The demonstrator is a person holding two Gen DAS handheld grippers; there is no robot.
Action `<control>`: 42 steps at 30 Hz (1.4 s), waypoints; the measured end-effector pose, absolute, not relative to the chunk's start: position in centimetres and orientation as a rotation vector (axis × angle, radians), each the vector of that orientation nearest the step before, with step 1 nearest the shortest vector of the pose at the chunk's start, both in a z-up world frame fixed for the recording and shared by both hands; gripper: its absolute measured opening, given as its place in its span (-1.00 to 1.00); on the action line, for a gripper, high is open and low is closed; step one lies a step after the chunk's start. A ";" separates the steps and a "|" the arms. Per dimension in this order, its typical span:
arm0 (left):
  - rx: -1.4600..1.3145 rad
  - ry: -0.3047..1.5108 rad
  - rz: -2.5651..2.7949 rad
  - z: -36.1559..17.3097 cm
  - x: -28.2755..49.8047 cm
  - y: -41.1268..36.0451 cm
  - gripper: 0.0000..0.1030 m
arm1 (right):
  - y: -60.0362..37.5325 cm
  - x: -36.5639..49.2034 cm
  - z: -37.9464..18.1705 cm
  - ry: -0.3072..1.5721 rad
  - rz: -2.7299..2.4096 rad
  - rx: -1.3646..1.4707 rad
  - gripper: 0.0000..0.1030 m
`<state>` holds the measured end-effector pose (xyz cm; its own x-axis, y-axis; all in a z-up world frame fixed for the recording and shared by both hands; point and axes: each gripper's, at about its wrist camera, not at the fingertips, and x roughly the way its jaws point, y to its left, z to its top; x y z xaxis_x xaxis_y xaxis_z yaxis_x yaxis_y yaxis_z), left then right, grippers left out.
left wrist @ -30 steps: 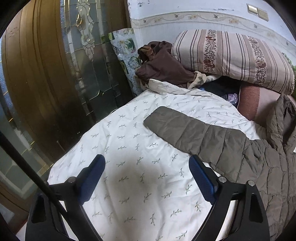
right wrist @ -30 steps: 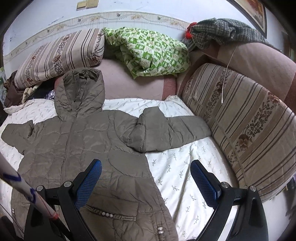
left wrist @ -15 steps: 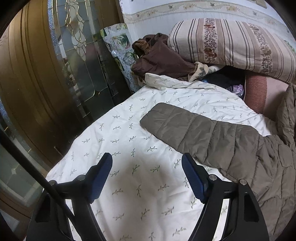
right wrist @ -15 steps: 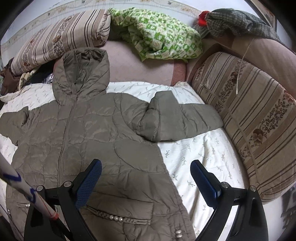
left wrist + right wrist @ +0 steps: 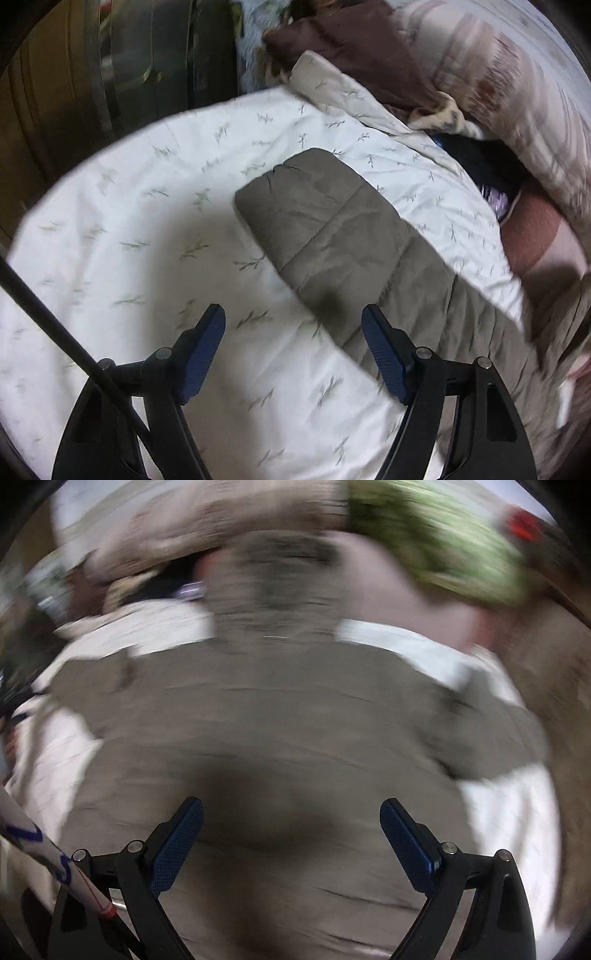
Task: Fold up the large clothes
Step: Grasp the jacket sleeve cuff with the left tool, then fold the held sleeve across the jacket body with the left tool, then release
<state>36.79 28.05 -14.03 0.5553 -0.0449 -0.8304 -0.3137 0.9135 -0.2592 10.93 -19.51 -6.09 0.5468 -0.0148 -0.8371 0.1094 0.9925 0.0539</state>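
Note:
An olive quilted hooded jacket (image 5: 295,709) lies spread flat on the white leaf-print bedsheet (image 5: 129,221). In the left wrist view its sleeve (image 5: 332,229) runs from the lower right toward the middle, cuff end up. My left gripper (image 5: 293,312) hangs open just above the sleeve's lower edge, nothing between its blue pads. The right wrist view is heavily blurred. There my right gripper (image 5: 291,803) is open close above the jacket's body, with the hood (image 5: 273,576) beyond it and the other sleeve (image 5: 491,731) folded in at the right.
A striped pillow (image 5: 517,92) and a brown garment (image 5: 351,48) are piled at the head of the bed. A dark wooden door (image 5: 55,92) stands past the bed's left edge. A green patterned blanket (image 5: 443,542) lies at the back right.
Both grippers have dropped closer to the bed and tilted downward. The left one has narrowed a little and come up to the sleeve. The right one has shifted left over the jacket's body.

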 end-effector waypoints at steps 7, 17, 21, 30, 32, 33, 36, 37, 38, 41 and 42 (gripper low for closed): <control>-0.501 1.001 0.074 -15.5 40.4 29.3 0.47 | -4.1 21.9 -8.3 0.963 0.274 -0.009 0.91; -0.559 1.005 -0.028 -17.6 44.4 30.5 0.50 | 8.3 31.1 -14.9 0.963 0.309 -0.233 0.91; -0.519 0.991 -0.038 -17.7 44.9 30.0 0.55 | 9.7 31.8 -15.9 0.961 0.249 -0.305 0.93; -0.585 0.996 0.007 -15.4 44.4 30.1 -0.66 | 8.0 32.1 -13.7 0.925 0.170 -0.155 -0.48; -0.563 0.970 -0.016 -13.3 43.5 28.9 -0.68 | 6.3 31.6 -12.5 0.915 0.181 -0.065 -0.56; -0.553 0.958 -0.029 -12.4 43.2 28.3 -0.69 | 5.4 31.2 -11.9 0.908 0.184 -0.025 -0.57; -0.517 0.913 -0.097 -8.7 41.5 25.3 -0.70 | 2.6 29.6 -10.3 0.879 0.180 0.076 -0.59; -0.502 0.896 -0.132 -7.2 40.8 23.8 -0.70 | 1.5 28.8 -9.8 0.867 0.175 0.113 -0.60; -0.492 0.886 -0.155 -6.2 40.5 22.6 -0.70 | 0.2 28.0 -9.4 0.857 0.167 0.153 -0.60; -0.455 0.847 -0.269 -2.6 38.7 17.4 -0.70 | -4.3 25.2 -9.1 0.836 0.135 0.288 -0.60; -0.442 0.839 -0.304 -1.8 38.2 15.7 -0.70 | -5.7 24.4 -9.2 0.832 0.120 0.328 -0.60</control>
<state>38.20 15.75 -1.78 0.6335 -0.4265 -0.6456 0.0850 0.8676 -0.4899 24.38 -5.75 -9.25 0.6701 0.2321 -0.7050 0.0225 0.9431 0.3318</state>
